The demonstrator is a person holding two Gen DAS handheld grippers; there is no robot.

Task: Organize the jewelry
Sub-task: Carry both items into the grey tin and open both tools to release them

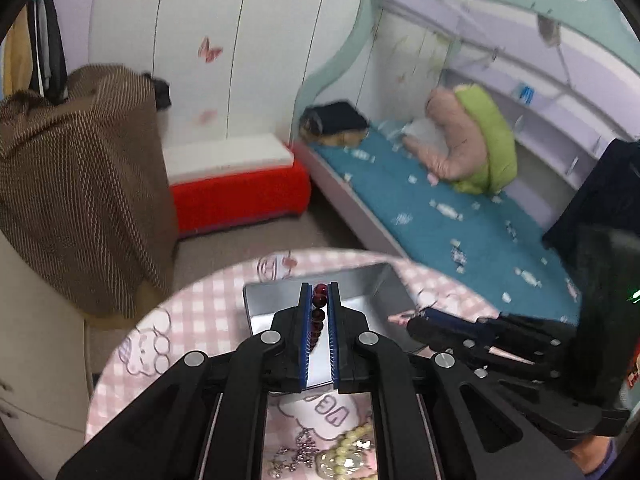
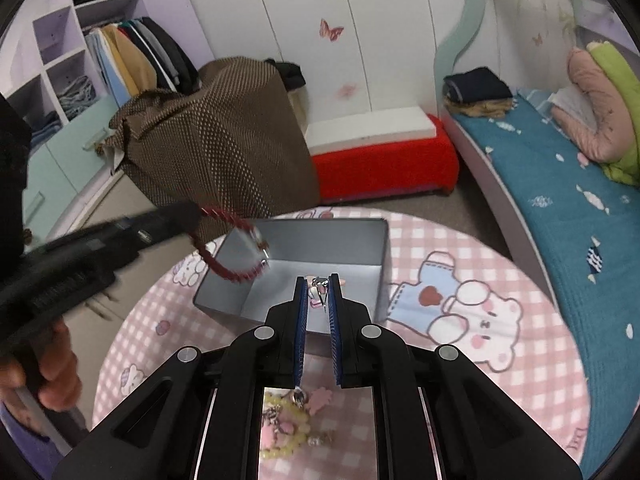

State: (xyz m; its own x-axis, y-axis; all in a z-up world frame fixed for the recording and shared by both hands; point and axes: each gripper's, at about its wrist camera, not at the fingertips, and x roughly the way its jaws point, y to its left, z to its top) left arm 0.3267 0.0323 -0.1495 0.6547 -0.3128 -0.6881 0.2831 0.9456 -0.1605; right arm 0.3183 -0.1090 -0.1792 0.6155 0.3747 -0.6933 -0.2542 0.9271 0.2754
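No legible text, tablecloth (image 1: 192, 320) lettering too blurred to read

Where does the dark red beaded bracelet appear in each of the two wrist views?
Left wrist view: the dark red beaded bracelet is low in the centre, pinched between the left gripper fingers.
Right wrist view: the bracelet hangs as a loop left of centre, from the left gripper's tip, over the box's left end.
Shared landmark: the open grey rectangular box on the pink checked tablecloth.

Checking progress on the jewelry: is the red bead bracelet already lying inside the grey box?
No, the red bead bracelet hangs from the left gripper above the grey box.
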